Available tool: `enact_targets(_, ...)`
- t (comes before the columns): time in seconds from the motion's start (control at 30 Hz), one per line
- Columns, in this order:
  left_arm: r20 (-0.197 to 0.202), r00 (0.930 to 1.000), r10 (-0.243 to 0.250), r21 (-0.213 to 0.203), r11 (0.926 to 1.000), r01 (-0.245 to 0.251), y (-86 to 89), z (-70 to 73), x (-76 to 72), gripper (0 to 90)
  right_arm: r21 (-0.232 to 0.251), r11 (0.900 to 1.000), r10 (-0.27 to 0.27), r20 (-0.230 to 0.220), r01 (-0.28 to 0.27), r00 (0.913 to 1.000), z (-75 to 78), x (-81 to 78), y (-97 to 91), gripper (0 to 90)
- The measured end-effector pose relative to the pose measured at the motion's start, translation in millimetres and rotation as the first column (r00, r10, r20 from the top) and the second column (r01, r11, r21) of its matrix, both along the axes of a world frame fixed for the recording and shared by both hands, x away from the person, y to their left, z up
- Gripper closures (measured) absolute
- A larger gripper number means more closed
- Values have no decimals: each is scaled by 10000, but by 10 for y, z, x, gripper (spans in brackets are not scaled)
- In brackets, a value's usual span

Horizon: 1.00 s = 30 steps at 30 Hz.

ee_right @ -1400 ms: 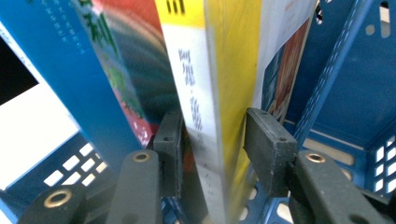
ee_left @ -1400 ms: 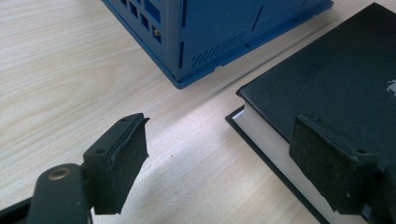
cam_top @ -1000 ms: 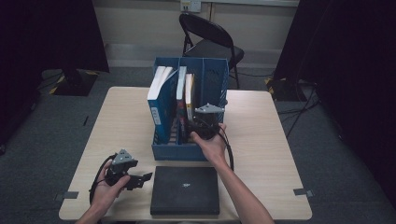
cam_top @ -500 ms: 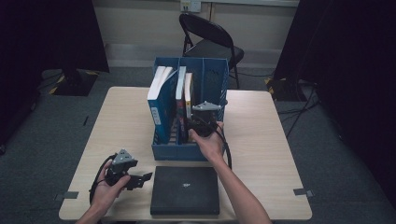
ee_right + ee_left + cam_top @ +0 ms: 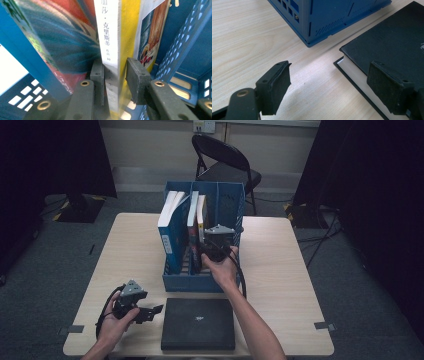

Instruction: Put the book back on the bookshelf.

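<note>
A file rack (image 5: pixel 220 282) stands mid-table (image 5: pixel 280 270), its compartments side by side. One book (image 5: pixel 170 227) stands in the left compartment; two more (image 5: pixel 197 217) stand in the middle one. The right gripper (image 5: pixel 212 251) reaches into the middle compartment, apparently straddling the right-hand book's spine (image 5: pixel 112 50). A closed book (image 5: pixel 198 322) lies flat before the rack. The left gripper (image 5: pixel 147 312) rests just left of that book. A chair (image 5: pixel 225 162) stands behind the table.

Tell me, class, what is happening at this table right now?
A person works with a hand-held gripper in each hand. The right hand-held gripper has its jaws around the spine of a white-and-yellow book standing in the blue file rack, having just closed in on it. The left hand-held gripper sits open beside a black book lying flat on the table.
</note>
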<state>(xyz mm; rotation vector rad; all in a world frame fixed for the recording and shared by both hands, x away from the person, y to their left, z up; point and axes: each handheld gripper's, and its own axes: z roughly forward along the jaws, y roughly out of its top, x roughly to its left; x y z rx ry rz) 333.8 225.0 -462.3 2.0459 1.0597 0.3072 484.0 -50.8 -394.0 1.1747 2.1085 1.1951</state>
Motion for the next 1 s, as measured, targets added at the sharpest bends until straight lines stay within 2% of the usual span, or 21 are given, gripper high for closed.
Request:
enact_targets(0.17, -8, 10000, 11, -15, 10000, -11, 15, -4, 10, 188, -121, 9999, 121, -43, -121, 9999, 15, -44, -57, 597)
enact_targets(0.3, 11, 10000, 12, 8, 10000, -12, 18, -1, 7, 187, -39, 9995, 304, -57, -304, 9995, 18, -85, -92, 576)
enact_targets(0.47, 21, 10000, -13, 38, 10000, 13, 7, 3, 1, 187, -65, 9988, 494, -13, -494, 9988, 27, -138, -117, 593)
enact_targets(0.7, -35, 10000, 11, 28, 10000, -11, 7, -6, 8, 187, 195, 9969, 762, -29, -761, 9971, 46, -192, -193, 644)
enact_targets(0.83, -66, 9999, 89, -3, 10000, -89, 5, -5, 7, 182, 407, 9956, 838, 55, -839, 9965, 77, -231, -245, 617)
enact_targets(0.93, -71, 9999, 130, 14, 9999, -130, 2, -6, 9, 179, 302, 9959, 845, 189, -850, 9962, 94, -291, -271, 602)
enact_targets(1.0, -103, 9999, 138, 41, 9999, -137, 3, -5, 10, 178, 413, 9949, 914, 171, -921, 9957, 100, -336, -309, 585)
